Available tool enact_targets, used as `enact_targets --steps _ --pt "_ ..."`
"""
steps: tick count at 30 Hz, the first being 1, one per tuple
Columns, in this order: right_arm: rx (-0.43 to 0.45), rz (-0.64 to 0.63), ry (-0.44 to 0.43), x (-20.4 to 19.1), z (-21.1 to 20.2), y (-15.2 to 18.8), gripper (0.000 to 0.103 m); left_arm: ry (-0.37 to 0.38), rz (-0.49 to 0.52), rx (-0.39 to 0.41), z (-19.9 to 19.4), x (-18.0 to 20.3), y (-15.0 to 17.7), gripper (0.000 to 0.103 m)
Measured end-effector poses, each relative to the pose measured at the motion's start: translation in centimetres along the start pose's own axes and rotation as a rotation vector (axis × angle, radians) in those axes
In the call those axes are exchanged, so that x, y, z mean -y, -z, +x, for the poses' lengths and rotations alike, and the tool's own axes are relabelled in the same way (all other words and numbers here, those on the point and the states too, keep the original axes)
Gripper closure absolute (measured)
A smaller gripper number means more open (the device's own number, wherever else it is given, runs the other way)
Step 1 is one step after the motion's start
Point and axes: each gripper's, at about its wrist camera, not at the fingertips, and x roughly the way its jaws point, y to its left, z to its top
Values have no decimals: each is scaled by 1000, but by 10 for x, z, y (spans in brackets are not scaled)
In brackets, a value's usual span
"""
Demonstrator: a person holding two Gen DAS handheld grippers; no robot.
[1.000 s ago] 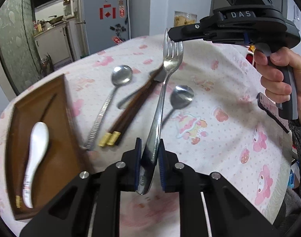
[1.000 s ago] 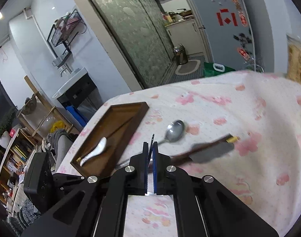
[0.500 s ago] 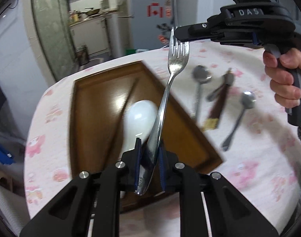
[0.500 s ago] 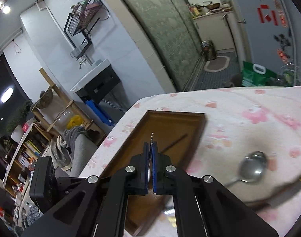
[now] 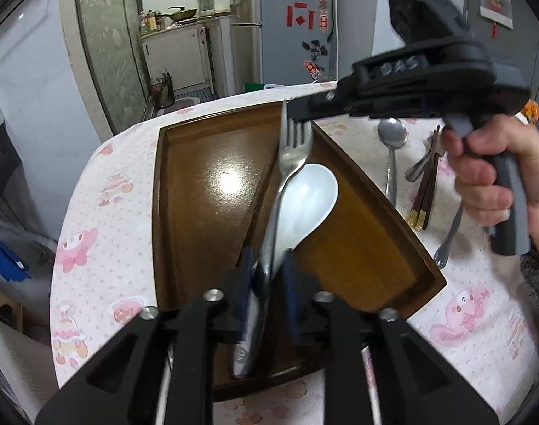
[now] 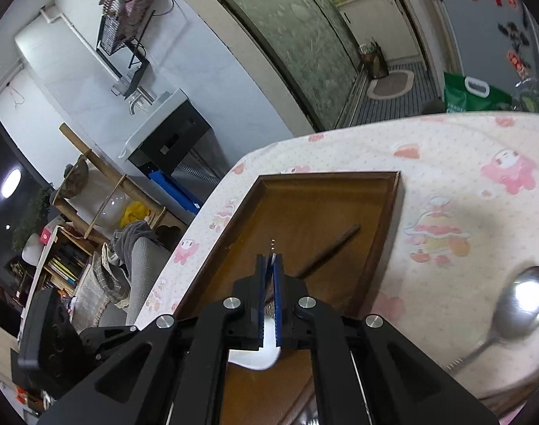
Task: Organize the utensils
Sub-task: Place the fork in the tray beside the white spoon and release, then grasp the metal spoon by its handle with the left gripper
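I have the wooden tray [image 5: 205,191] at the table's edge on the pink-patterned tablecloth [image 5: 103,184], and that is where everything is going. Inside it lie a white ceramic spoon [image 5: 308,198] and one dark chopstick [image 6: 331,248]. The fork [image 5: 287,177] hangs over the tray, handle toward me. My left gripper [image 5: 267,279] has just been opening with the fork handle between its blue pads; the blur makes it hard to say, but I judge the pads are off it. My right gripper [image 6: 269,276] is clenched on the fork's tines, carrying that end alone. Outside the tray wait two metal spoons [image 5: 392,134] and the remaining chopsticks [image 5: 426,191], so I judge the job under half done.
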Motion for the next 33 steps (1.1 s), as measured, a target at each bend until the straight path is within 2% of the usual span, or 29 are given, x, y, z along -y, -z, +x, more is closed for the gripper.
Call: enact_targets --steps 3,4,5,7,11,13,15,16,22,24,33 --pt "-25 -7 17 -2 16 1 98 -11 24 7 -5 4 5 54" --pt "-31 -9 23 -4 19 2 97 -13 35 11 -8 6 6 51" --pt "-35 -12 31 -4 23 1 97 -15 36 15 -10 7 7 43" --pt "-44 -17 48 -3 30 2 96 -17 36 27 -14 9 8 34" --pt "-50 -29 82 -2 35 5 89 -1 42 29 -15 16 8 33" --pt "-41 -29 82 -2 31 6 80 8 45 29 -15 20 7 33" --pt "-16 -16 87 1 22 6 47 15 45 27 -14 22 7 33" --pt "5 -6 89 3 14 6 44 21 46 27 -15 26 8 33" --pt "58 15 76 14 -40 4 43 49 63 28 -22 36 12 29" --pt "76 21 77 18 -61 7 40 57 59 32 -25 38 14 29" --pt "130 37 150 59 -160 48 35 164 27 47 -26 55 13 28"
